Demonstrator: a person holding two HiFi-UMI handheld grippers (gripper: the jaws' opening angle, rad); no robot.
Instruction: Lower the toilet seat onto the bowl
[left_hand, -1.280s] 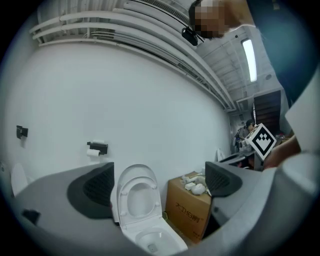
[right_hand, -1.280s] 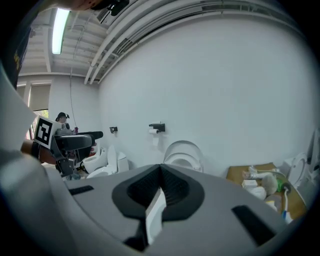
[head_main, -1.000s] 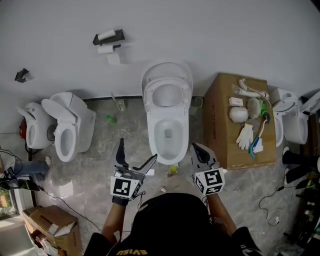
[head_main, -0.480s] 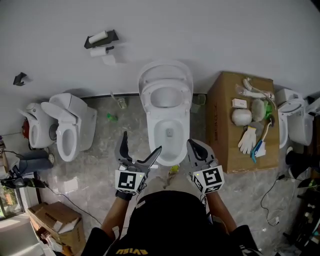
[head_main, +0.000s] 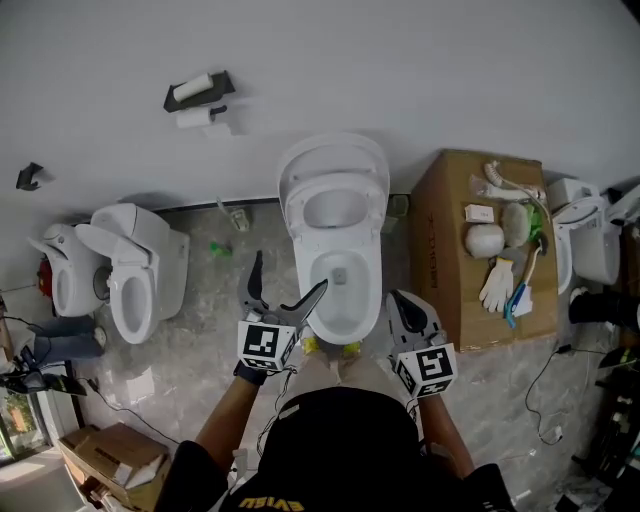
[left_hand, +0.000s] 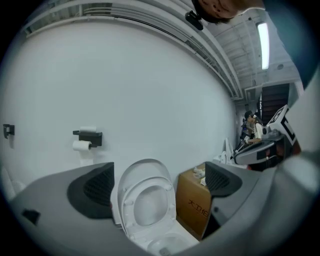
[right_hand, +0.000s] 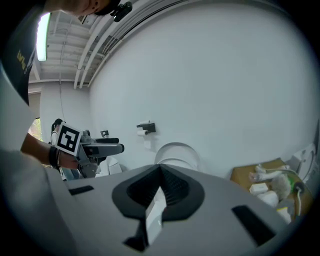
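White seat (head_main: 298, 212) stands raised against its lid (head_main: 335, 150), both leaning back toward the wall (head_main: 420, 70); the bowl (head_main: 372, 295) below lies uncovered. In the left gripper view the seat (left_hand: 128, 205) shows as an upright ring in front of the lid (left_hand: 145, 167).

Left gripper (head_main: 290, 272) is held low in front of the bowl's left side with its jaws spread wide. One dark finger (head_main: 256, 280) points out over the floor and the other (head_main: 312, 298) reaches to the bowl's front-left rim; whether it touches cannot be told. In its own view the left gripper (left_hand: 157, 185) has nothing between its pads (left_hand: 92, 190); the seat is only seen beyond the gap.

Right gripper (head_main: 397, 298) is held just beside the bowl's right front, between the bowl and a cardboard box (head_main: 440, 250). In its own view the right gripper (right_hand: 160, 172) has its jaws pressed together at the tips. A pale sliver (right_hand: 155, 212) shows in the seam lower down; what it is cannot be told.
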